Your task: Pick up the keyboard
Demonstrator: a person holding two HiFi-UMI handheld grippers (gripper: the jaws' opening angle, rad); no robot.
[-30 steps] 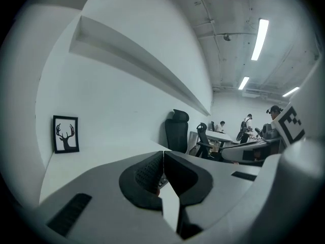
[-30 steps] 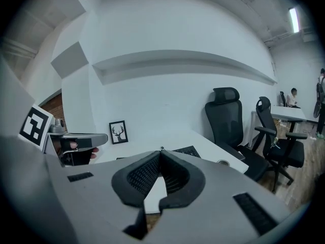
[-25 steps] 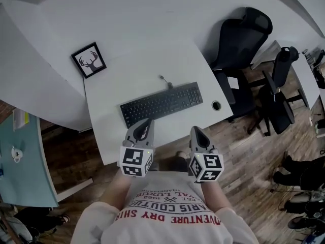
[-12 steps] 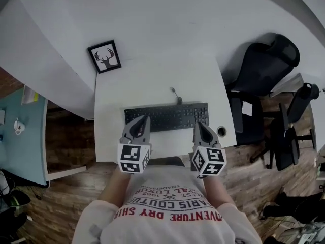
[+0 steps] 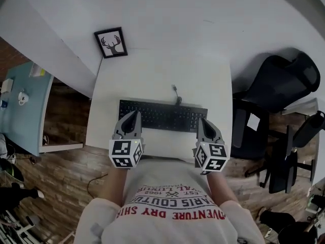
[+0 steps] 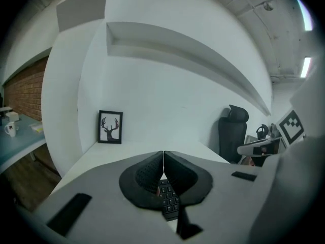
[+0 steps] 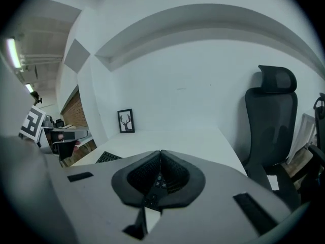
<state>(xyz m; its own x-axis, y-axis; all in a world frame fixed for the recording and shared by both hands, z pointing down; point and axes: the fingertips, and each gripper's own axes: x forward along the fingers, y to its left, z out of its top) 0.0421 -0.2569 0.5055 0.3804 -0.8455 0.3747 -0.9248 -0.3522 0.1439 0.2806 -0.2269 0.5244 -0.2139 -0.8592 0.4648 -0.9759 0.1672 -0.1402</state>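
The long, flat black plastic keyboard (image 5: pixel 162 116) lies on the white counter (image 5: pixel 152 78), close to its near edge, with its long side running left to right. It is a full-width board with low dark keys and a slim frame. A thin dark cable (image 5: pixel 175 92) leaves its far edge a little right of the middle and trails away across the counter.

The left tool (image 5: pixel 135 115) sits over the near left end of the keyboard with its jaws pressed together and nothing between them; keys show just below the tips in its own view (image 6: pixel 163 159). The right tool (image 5: pixel 202 122) is at the near right end, likewise closed and empty (image 7: pixel 160 158). Whether either tip touches the keys cannot be told.

The keyboard looks light and stiff, though so long a board may sag a little if lifted by one end. The keys will give under pressure and the smooth frame may slip, so the short left and right ends seem the best holds, one tool on each. It lies flush on the counter, so the jaws would have to open and one pad work under the rim. The cable is likely to drag.

A small black-framed deer picture (image 5: pixel 110 42) leans at the far left.
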